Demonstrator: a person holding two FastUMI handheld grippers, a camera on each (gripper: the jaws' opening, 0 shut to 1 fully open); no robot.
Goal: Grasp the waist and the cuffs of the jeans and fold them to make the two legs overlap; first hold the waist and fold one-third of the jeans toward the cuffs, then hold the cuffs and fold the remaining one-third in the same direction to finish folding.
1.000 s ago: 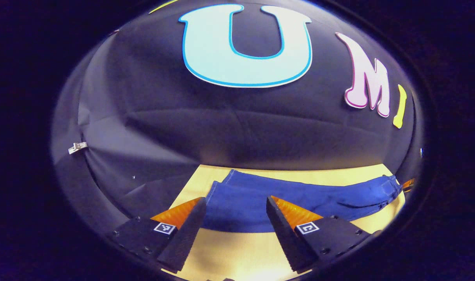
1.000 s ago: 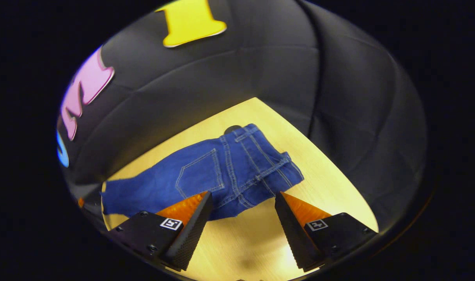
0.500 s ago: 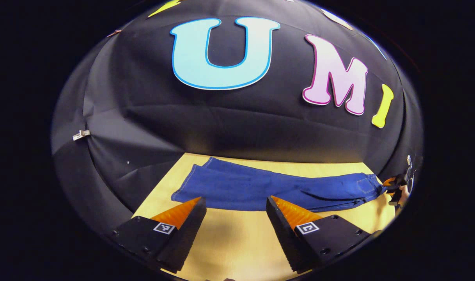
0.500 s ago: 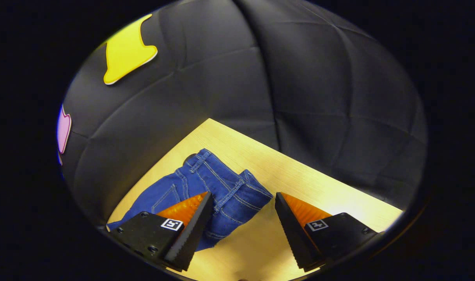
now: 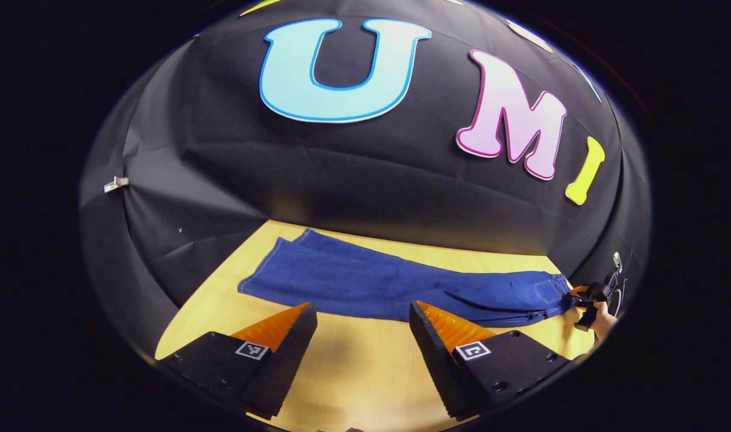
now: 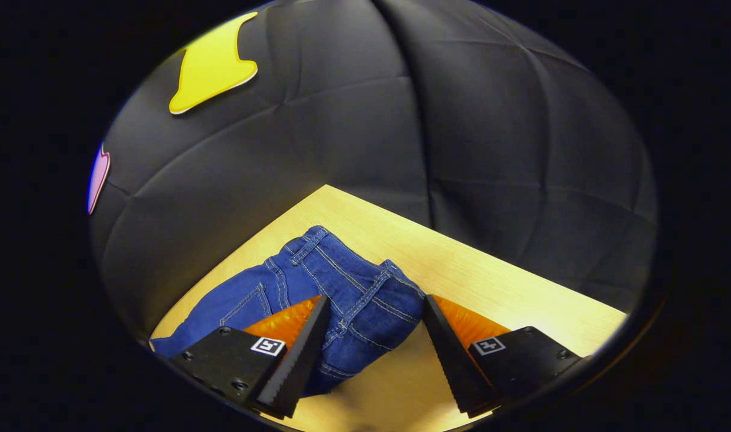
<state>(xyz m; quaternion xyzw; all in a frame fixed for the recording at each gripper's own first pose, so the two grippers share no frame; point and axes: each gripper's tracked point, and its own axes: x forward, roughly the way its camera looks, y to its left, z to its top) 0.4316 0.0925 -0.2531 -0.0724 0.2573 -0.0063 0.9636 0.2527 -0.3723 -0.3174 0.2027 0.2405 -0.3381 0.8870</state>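
Both tongs agape, empty: left [image 5: 359,312] short of jeans [image 5: 389,285] (flat on table [image 5: 353,372]); right [image 6: 374,306] straddling waist [image 6: 347,282].

Jeans [image 5: 401,285] flat on table [image 5: 353,372]

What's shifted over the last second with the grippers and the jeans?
The left gripper backed away from the jeans: the leg that lay between its fingers now lies beyond them, with bare table under the gap. The right gripper closed in on the waist, which now sits between its open fingers. Both stayed open; the jeans still lie flat, unfolded.
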